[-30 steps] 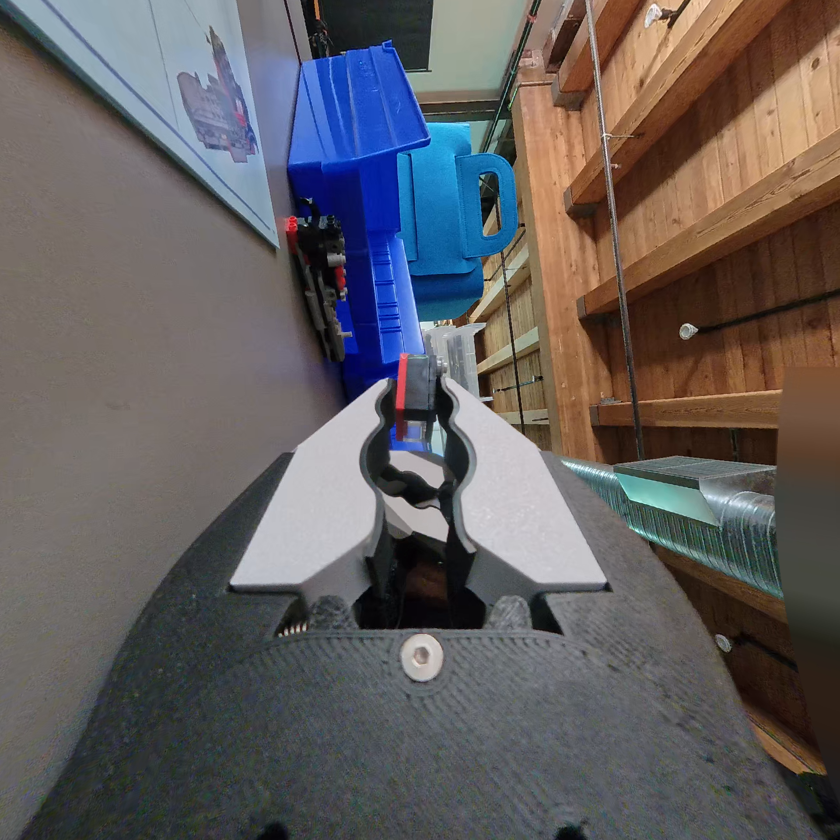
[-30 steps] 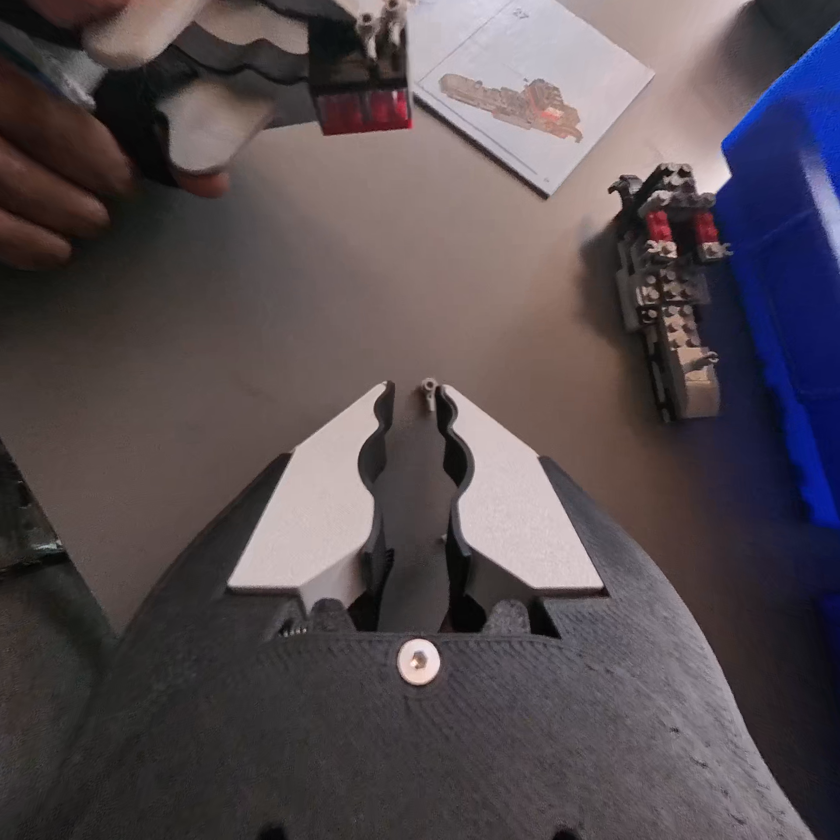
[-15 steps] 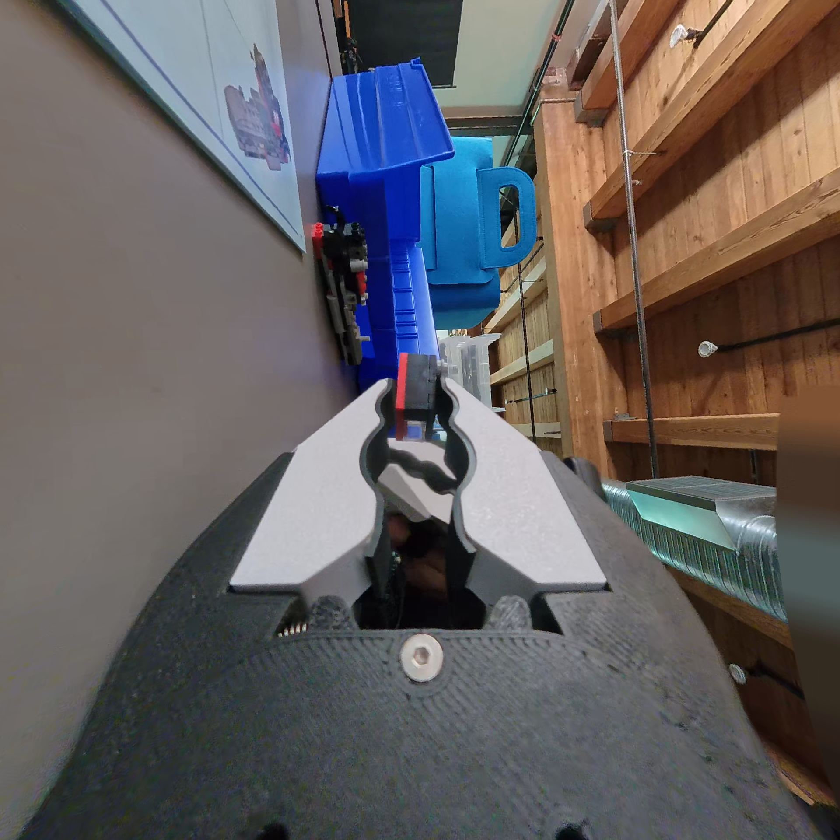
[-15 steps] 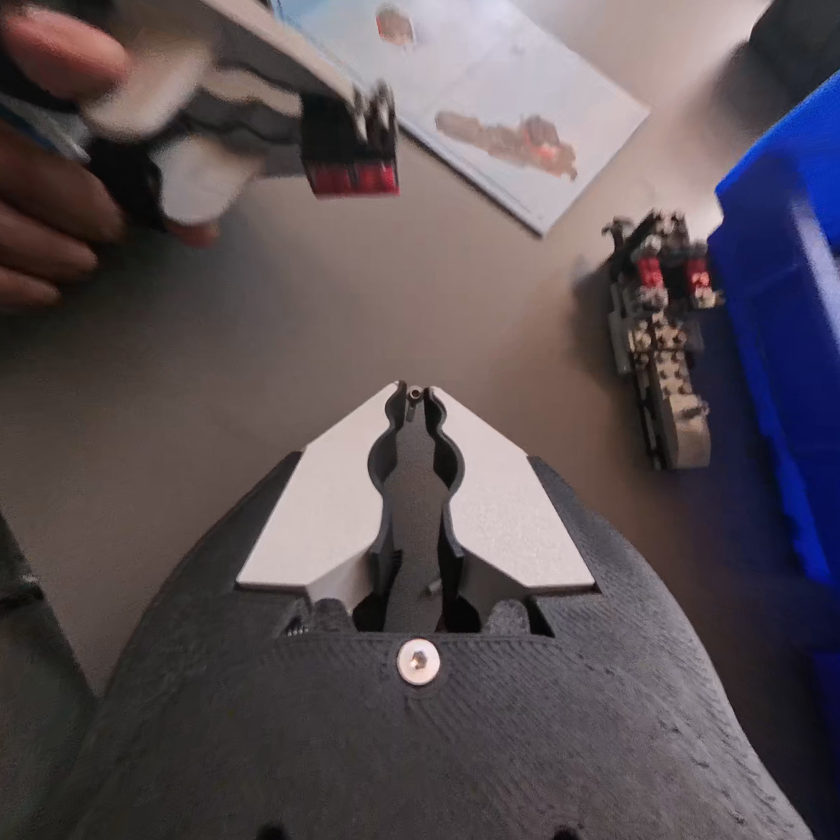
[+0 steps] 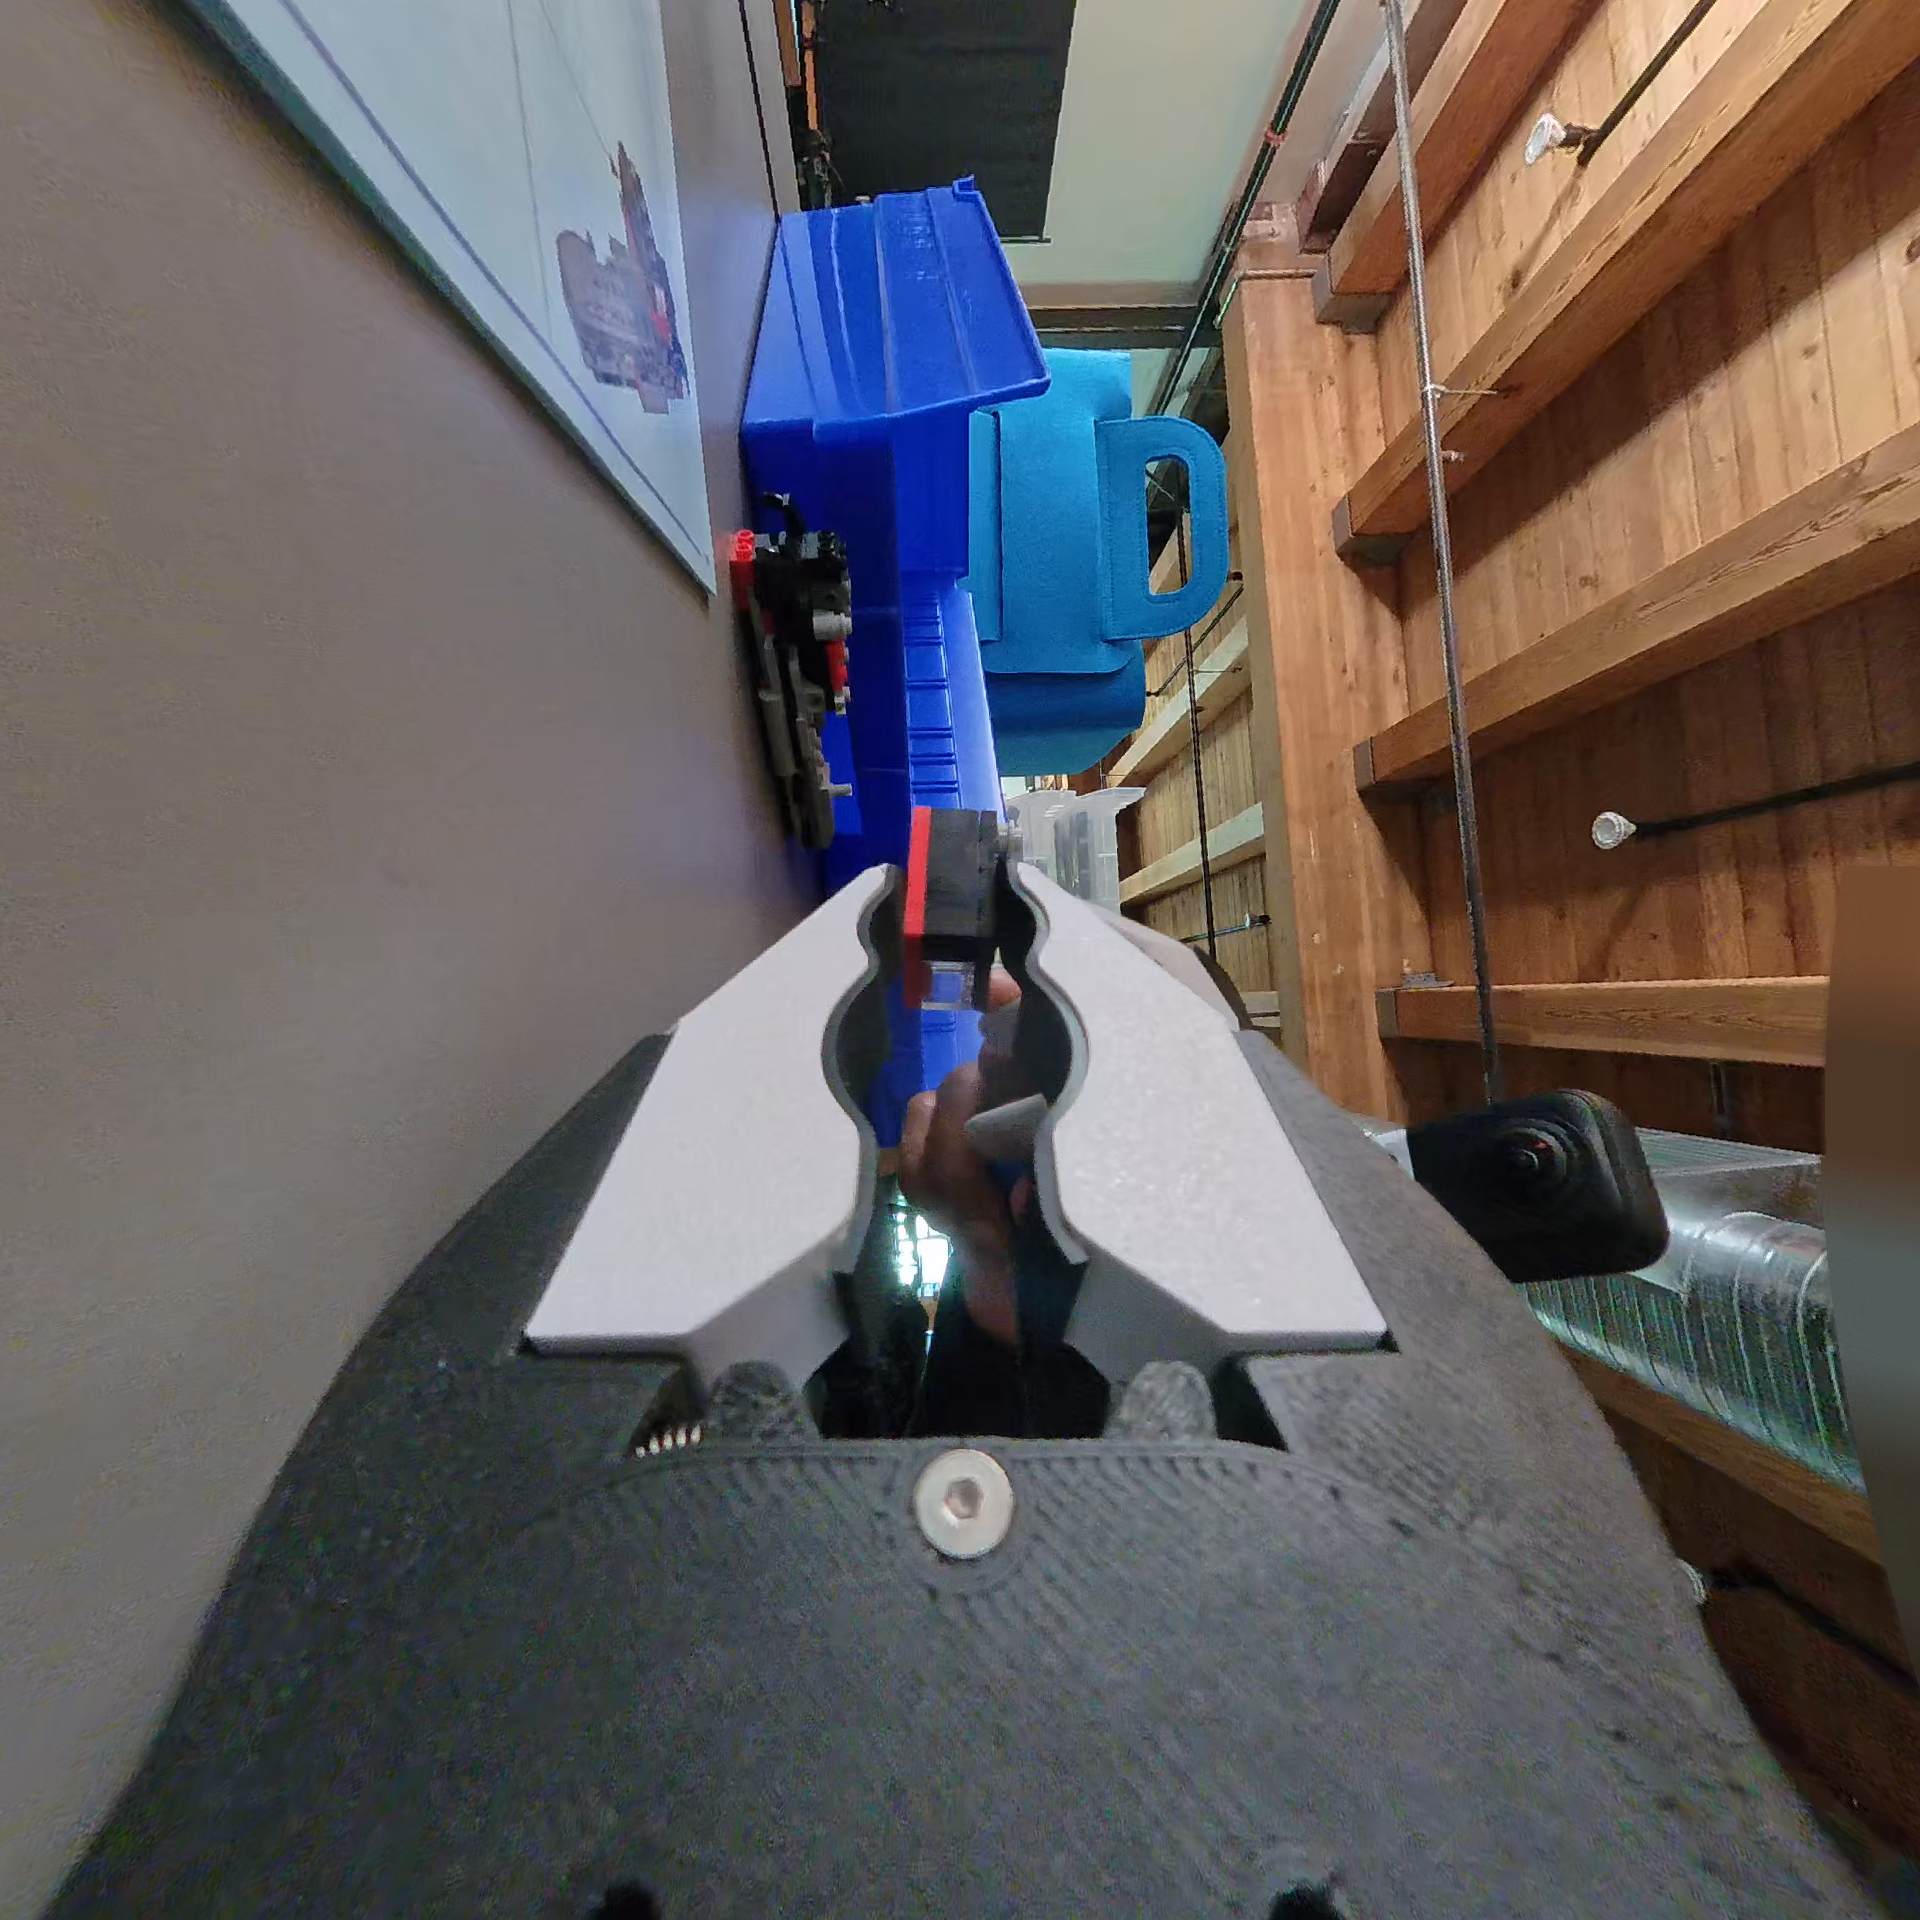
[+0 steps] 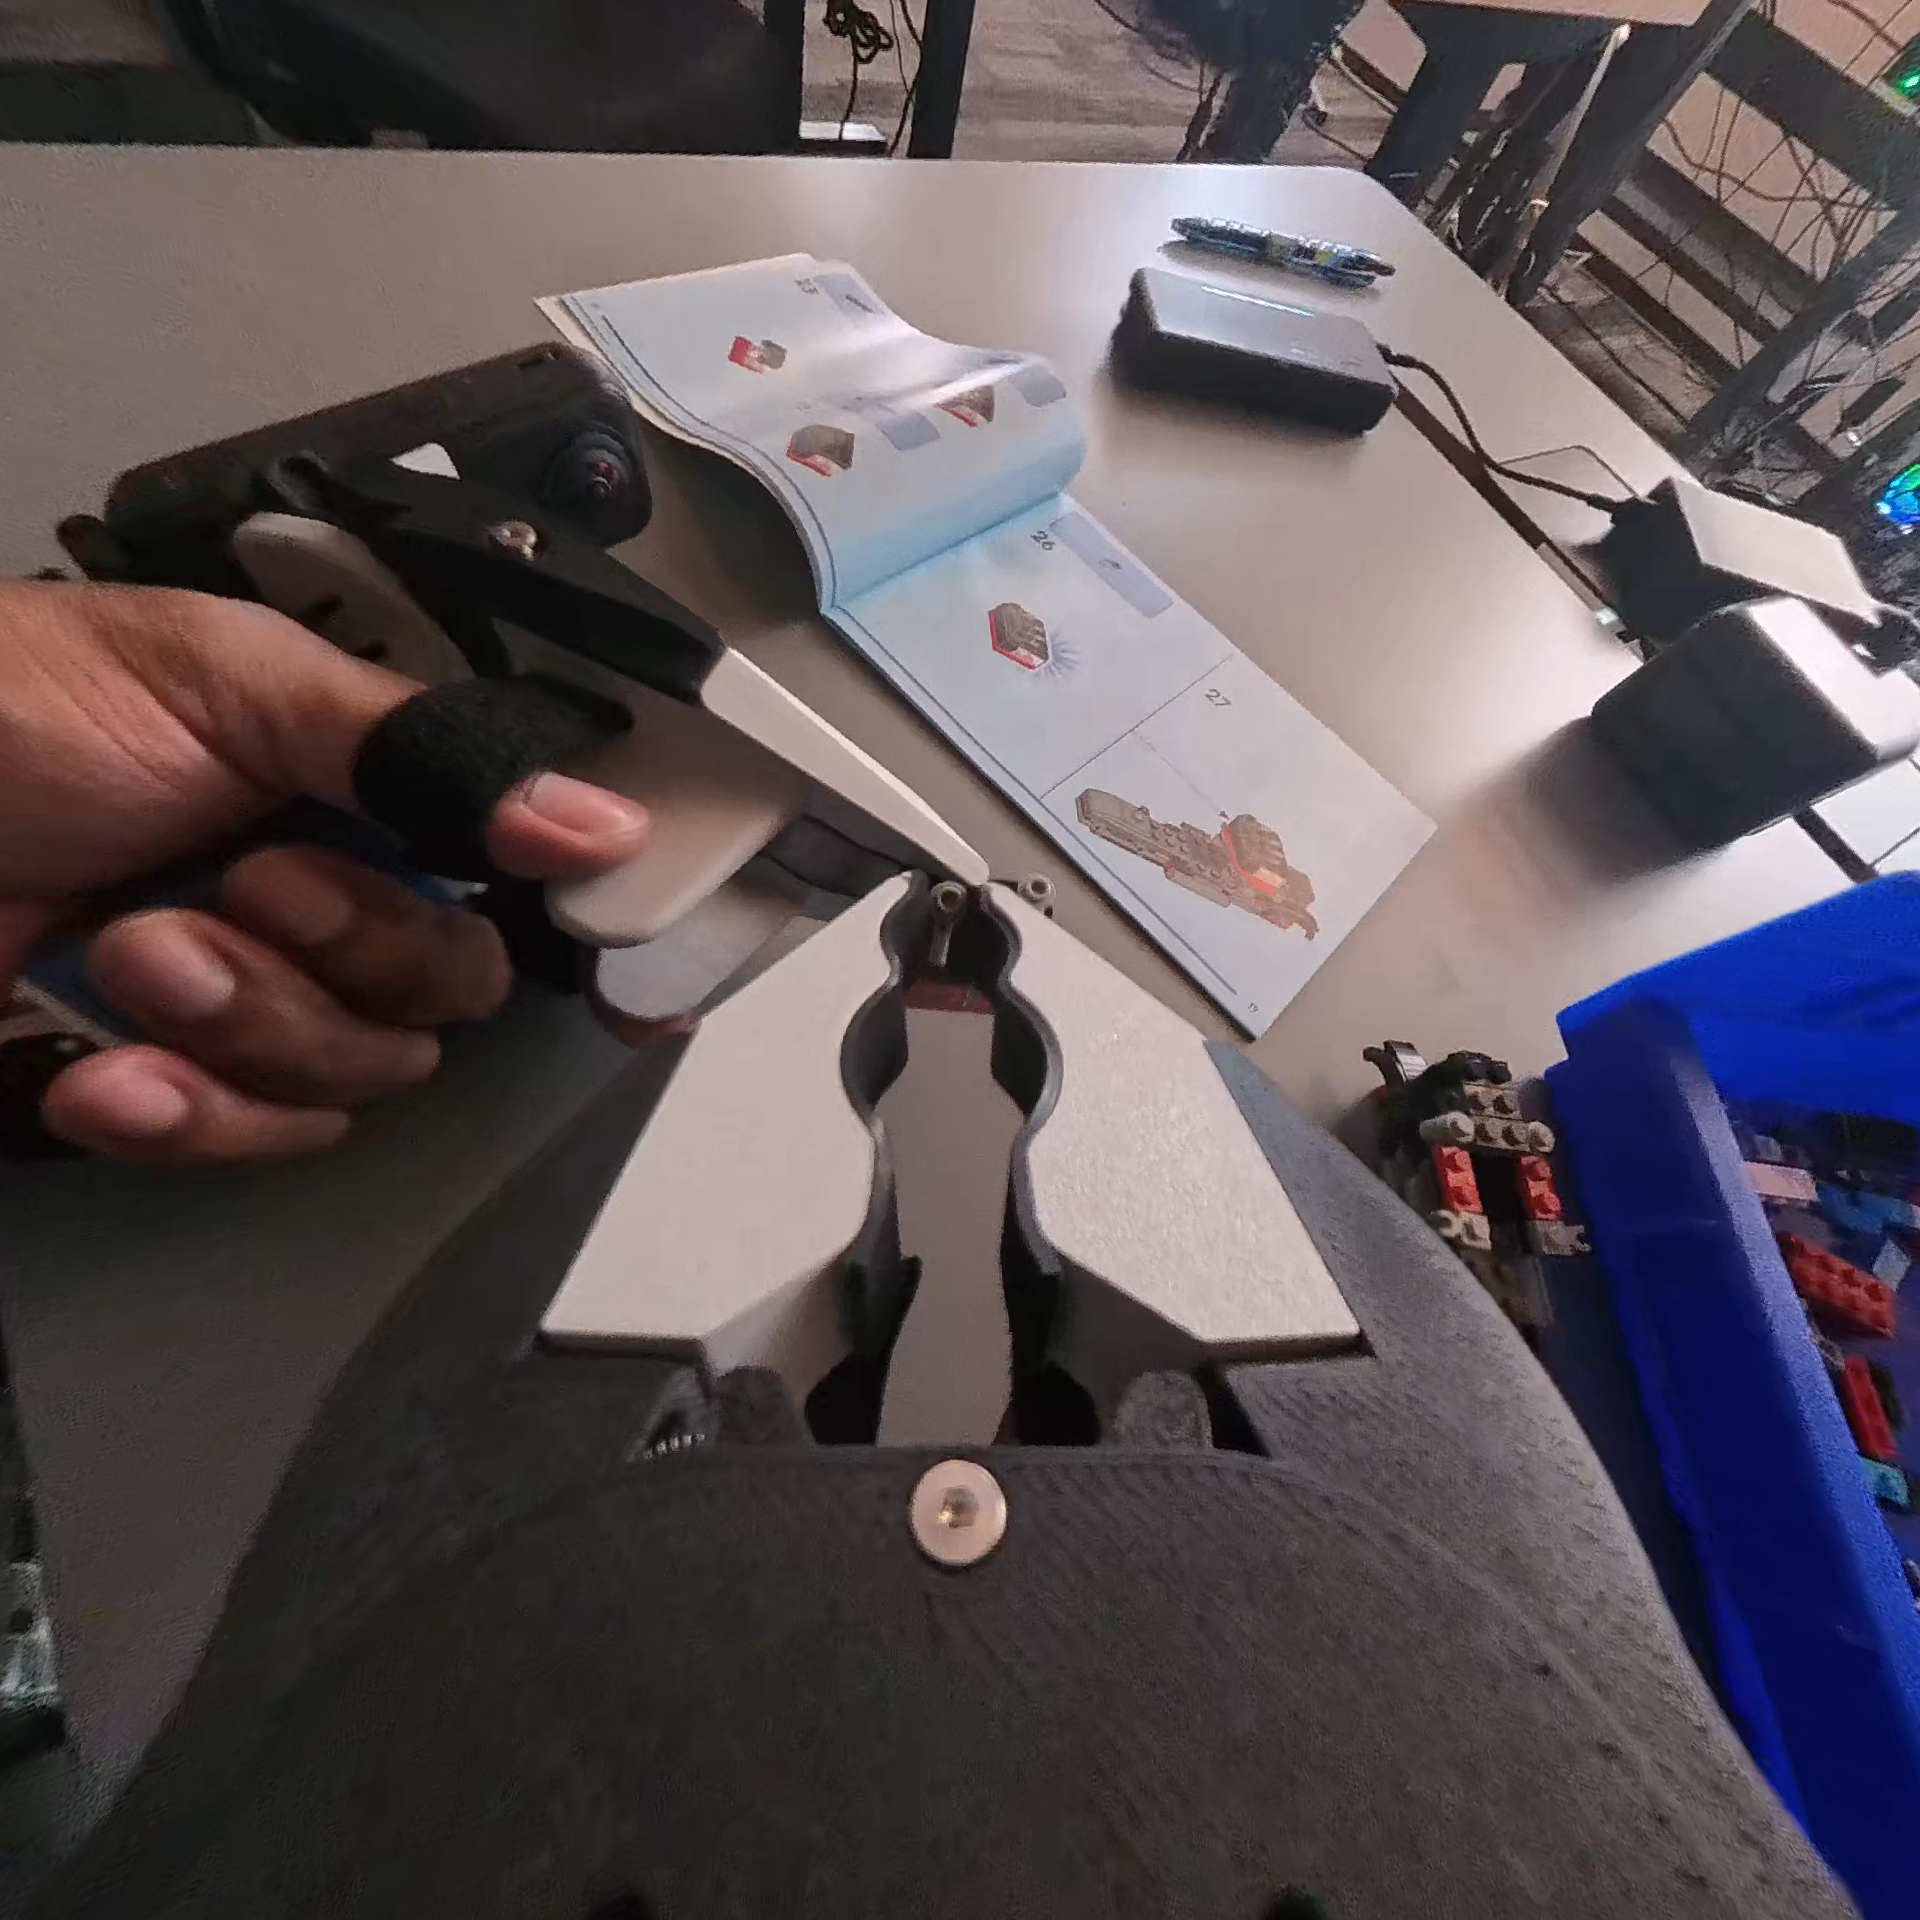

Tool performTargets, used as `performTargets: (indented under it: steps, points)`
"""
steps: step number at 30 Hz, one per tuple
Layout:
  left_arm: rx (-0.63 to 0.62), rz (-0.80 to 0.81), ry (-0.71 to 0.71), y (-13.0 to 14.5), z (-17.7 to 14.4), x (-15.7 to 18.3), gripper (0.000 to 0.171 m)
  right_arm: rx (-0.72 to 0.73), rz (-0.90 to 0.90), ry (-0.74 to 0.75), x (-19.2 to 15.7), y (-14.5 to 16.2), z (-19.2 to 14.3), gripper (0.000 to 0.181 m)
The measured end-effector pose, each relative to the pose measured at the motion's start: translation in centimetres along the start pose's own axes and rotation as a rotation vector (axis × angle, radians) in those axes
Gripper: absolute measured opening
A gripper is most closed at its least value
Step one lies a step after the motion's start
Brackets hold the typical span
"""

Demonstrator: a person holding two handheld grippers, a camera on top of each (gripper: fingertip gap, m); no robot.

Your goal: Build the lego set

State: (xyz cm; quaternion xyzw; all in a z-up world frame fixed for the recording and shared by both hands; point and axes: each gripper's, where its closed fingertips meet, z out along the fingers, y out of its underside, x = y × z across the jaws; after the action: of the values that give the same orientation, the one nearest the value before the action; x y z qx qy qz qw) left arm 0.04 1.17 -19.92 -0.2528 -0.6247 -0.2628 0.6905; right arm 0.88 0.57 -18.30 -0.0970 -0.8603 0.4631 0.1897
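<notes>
My left gripper (image 5: 951, 883) is shut on a small red-and-black Lego block (image 5: 940, 909), held sideways above the table. My right gripper (image 6: 951, 894) is shut on a tiny grey pin piece (image 6: 943, 920). In the right wrist view the left gripper's finger (image 6: 831, 769) comes in from the left and its tip meets my right fingertips. The block (image 6: 945, 1000) shows dark and red just under the pin; I cannot tell whether they touch. The part-built grey, black and red model (image 6: 1486, 1153) lies on the table by the blue bin; it also shows in the left wrist view (image 5: 800, 665).
The open instruction booklet (image 6: 1039, 623) lies on the grey table (image 6: 312, 260) behind the grippers. A blue bin (image 6: 1766, 1299) of loose bricks stands at the right. Black boxes (image 6: 1247, 364) (image 6: 1745, 717) with cables sit at the back right. A hand (image 6: 208, 831) holds the left gripper. My left and right fingertips are right by each other.
My right gripper has risen and closed in on the left gripper, bringing the grey pin up to the red-and-black block. The left gripper has shifted slightly, still holding the block.
</notes>
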Motion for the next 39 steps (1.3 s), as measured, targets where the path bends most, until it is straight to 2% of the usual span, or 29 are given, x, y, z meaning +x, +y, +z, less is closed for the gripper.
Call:
performTargets:
  steps: [15,39]
  points:
    - [0.016,-0.006,0.001,-0.18,-0.09,0.04,0.018,0.035,-0.053,0.073,0.2,0.03,0.31,0.014]
    - [0.029,-0.013,0.007,-0.26,-0.14,0.1,0.017,0.082,0.036,0.102,0.95,0.12,-0.31,0.018]
